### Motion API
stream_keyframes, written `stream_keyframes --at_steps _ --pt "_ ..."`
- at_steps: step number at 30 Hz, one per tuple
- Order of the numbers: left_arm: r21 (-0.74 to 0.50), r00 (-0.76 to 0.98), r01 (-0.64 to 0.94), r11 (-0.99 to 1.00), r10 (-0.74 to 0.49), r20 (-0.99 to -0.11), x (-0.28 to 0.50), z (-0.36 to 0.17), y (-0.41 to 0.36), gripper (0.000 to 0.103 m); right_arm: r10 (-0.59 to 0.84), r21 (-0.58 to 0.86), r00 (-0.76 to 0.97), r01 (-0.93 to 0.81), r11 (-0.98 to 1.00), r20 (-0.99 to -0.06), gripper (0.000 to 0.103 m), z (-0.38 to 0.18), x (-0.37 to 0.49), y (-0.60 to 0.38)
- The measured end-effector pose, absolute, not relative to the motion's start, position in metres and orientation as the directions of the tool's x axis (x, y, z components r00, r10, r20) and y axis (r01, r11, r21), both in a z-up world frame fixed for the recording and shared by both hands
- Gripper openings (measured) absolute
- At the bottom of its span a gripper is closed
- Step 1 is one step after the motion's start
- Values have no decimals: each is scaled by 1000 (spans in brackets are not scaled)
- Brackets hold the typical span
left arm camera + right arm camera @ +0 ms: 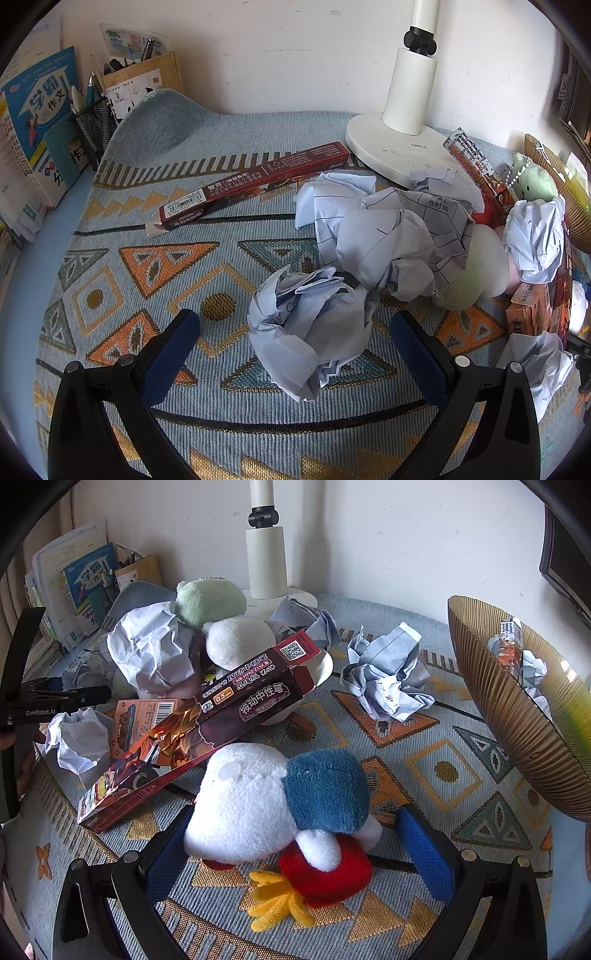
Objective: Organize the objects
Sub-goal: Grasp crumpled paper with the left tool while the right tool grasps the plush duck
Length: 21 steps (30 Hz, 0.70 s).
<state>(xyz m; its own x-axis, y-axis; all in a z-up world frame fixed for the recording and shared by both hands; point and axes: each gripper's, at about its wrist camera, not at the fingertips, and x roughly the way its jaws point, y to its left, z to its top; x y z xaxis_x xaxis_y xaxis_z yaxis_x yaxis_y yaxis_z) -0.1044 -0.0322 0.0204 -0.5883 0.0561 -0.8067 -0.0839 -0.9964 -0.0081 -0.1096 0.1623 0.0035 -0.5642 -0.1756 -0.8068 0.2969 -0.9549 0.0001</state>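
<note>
My left gripper (295, 328) is open, its fingers on either side of a crumpled paper ball (310, 332) on the patterned cloth (147, 258). A bigger crumpled sheet (384, 236) lies just behind it. A dark red pen box (255, 184) lies further back. My right gripper (295, 834) is open around a white, blue and red plush toy (280, 812); its left finger touches the toy. A long pen box (199, 723) leans across the pile behind, with a green and white plush (221, 624) and paper balls (384, 675).
A white lamp base (388, 144) stands at the back. A ribbed golden bowl (517, 716) at the right holds crumpled paper and a wrapper. Books (37, 122) and a mesh pen holder (92, 125) stand at the left. An orange carton (528, 310) sits at the right.
</note>
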Motion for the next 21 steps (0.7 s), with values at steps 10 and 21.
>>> stream_keyframes --at_steps 10,21 --pt "-61 -638 -69 -996 91 -764 -92 31 -41 40 -238 55 -614 302 -952 -752 69 17 -94 178" --pt "-90 -692 8 -996 59 -720 -81 38 -56 40 -406 398 -685 181 -899 -605 69 27 -84 246"
